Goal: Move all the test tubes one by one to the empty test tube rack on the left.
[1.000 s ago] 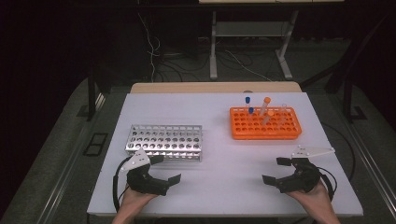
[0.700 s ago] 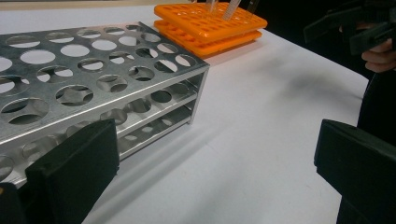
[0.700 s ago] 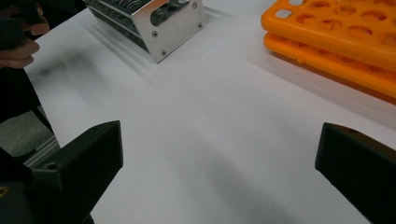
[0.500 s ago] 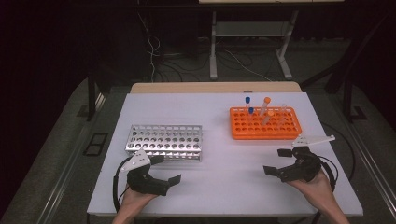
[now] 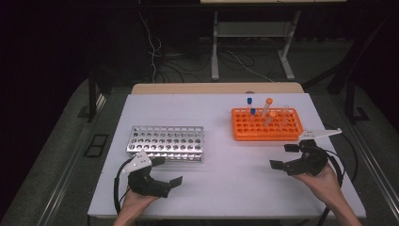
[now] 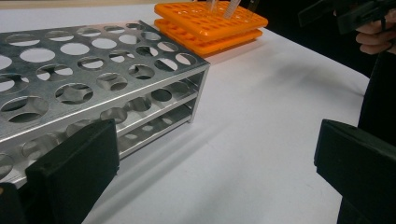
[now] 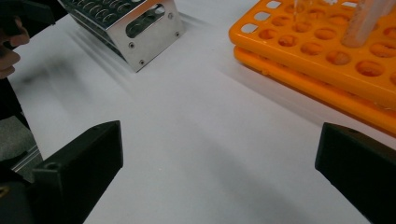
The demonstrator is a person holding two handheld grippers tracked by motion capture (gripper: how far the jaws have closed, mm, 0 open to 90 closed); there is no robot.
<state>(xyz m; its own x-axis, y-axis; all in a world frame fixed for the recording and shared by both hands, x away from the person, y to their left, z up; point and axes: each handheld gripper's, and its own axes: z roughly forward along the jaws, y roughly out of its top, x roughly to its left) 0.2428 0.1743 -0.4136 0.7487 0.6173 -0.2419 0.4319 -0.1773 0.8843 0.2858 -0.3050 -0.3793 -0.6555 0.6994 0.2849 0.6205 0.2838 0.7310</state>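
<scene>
Hovering spread and empty, the right gripper (image 5: 288, 156) angles toward the orange rack (image 5: 267, 125) of tubes at its eleven o'clock; the left gripper (image 5: 166, 171), likewise spread, waits beside the metal rack (image 5: 165, 143).

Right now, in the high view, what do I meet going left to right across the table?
Left tongs → metal rack → orange rack with its tubes → right tongs.
</scene>
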